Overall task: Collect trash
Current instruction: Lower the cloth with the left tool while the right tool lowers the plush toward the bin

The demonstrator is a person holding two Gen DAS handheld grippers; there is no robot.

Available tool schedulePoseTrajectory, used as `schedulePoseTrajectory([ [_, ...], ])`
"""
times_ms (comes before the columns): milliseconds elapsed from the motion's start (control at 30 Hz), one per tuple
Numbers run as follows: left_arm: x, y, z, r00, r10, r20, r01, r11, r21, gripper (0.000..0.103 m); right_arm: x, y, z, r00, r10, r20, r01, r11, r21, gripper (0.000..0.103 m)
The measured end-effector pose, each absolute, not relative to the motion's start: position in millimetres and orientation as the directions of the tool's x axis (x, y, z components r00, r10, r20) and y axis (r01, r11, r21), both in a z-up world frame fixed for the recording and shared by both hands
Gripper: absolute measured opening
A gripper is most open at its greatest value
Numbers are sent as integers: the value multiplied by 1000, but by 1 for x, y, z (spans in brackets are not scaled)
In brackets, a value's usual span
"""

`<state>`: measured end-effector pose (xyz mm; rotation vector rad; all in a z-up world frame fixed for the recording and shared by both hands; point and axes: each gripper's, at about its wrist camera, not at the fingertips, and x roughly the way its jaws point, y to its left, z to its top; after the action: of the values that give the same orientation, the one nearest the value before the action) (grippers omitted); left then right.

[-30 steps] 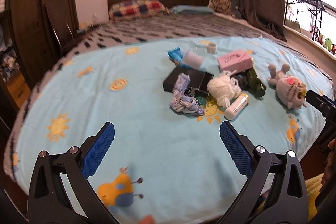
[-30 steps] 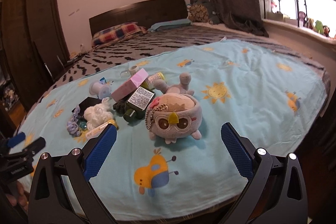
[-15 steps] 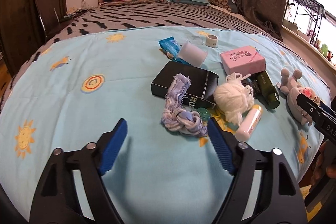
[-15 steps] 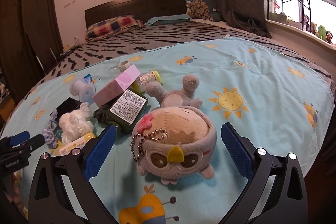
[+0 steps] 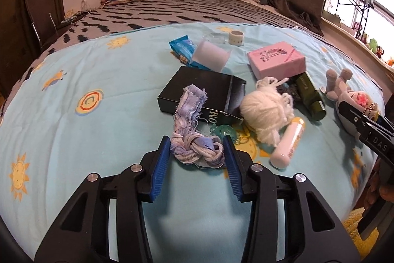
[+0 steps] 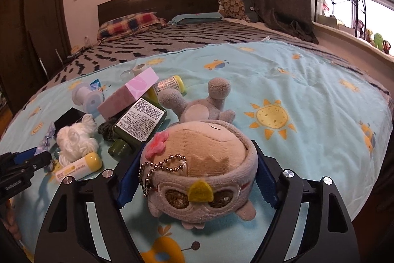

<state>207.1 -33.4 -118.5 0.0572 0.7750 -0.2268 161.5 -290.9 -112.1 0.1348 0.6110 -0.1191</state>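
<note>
rag knot [image 5: 197, 152]: frayed blue-white cloth strip, knotted; lies on the bed's blue blanket [image 5: 73, 139], nr the foot edge, left end of the clutter pile. Long axis runs from the foot edge toward the headboard; knotted bulk nearest the foot, frayed tail pointing up-bed & draped onto the black box.
left tool [image 5: 197, 152]: jaws have just been closing; blue pads now flank the knot, one on each side, touching or v. close — can't tell if pressing yet.
owl plush [image 6: 202, 174]: grey/tan, bead chain on its head, face toward the foot edge, feet pointing up-bed; nr the foot edge, right of the pile.
right tool [image 6: 197, 184]: jaws have just been closing; pads against both sides of the plush head, fabric looks pinched = gripping it.
black box [image 5: 202, 93]: flat, just up-bed of the rag; tail rests on its near edge.
teal bit [image 5: 224, 131]: small, betw rag & yarn, partly under them.
white yarn ball [image 5: 267, 112]: right of the box, touching it.
cream tube [image 5: 288, 143]: slanted, beside the yarn, foot side.
green bottle [image 5: 310, 95]: lying down, cap toward the foot edge, betw yarn & plush.
pink box [image 5: 277, 61]: up-bed of the bottle.
white spool [image 5: 211, 56]: on its side, over a blue wrapper [image 5: 182, 47].
tape roll [image 5: 236, 37]: farthest up-bed, beside a clear lid.
</note>
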Motion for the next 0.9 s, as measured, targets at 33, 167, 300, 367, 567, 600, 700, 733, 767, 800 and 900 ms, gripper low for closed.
schedulePoseTrajectory([
  [33,204,-33,-116,697,-178,-695,223,974,-27,41,158,-290,-109,817,-68,-573,147,985,93,80],
  [167,184,-30,-95,734,-167,-658,212,977,-12,40,143,-289,-91,836,-68,-544,143,985,97,80],
  [300,150,-27,-68,770,-175,-614,212,977,-13,40,117,-284,-72,854,-53,-517,127,986,110,80],
  [367,134,-27,-58,779,-187,-598,220,975,-19,40,102,-282,-64,860,-32,-510,110,986,123,80],
  [567,79,-26,-48,786,-198,-585,223,974,-30,41,57,-276,-50,858,28,-513,56,988,147,80],
  [600,70,-24,-47,785,-204,-585,224,974,-40,41,50,-274,-49,857,33,-514,46,989,141,80],
  [700,50,-22,-52,783,-203,-588,220,975,-43,41,28,-267,-52,847,60,-529,10,992,129,80],
  [733,42,-22,-55,783,-195,-591,218,975,-34,41,23,-265,-54,840,71,-538,-2,992,128,80],
  [767,37,-22,-57,783,-190,-592,216,976,-28,41,19,-263,-56,833,81,-547,-11,991,130,80],
  [800,31,-22,-60,782,-188,-595,215,976,-25,41,14,-261,-60,824,94,-559,-23,991,134,80],
  [900,18,-20,-72,766,-196,-612,222,974,-34,41,1,-256,-74,792,134,-596,-54,987,149,80],
])
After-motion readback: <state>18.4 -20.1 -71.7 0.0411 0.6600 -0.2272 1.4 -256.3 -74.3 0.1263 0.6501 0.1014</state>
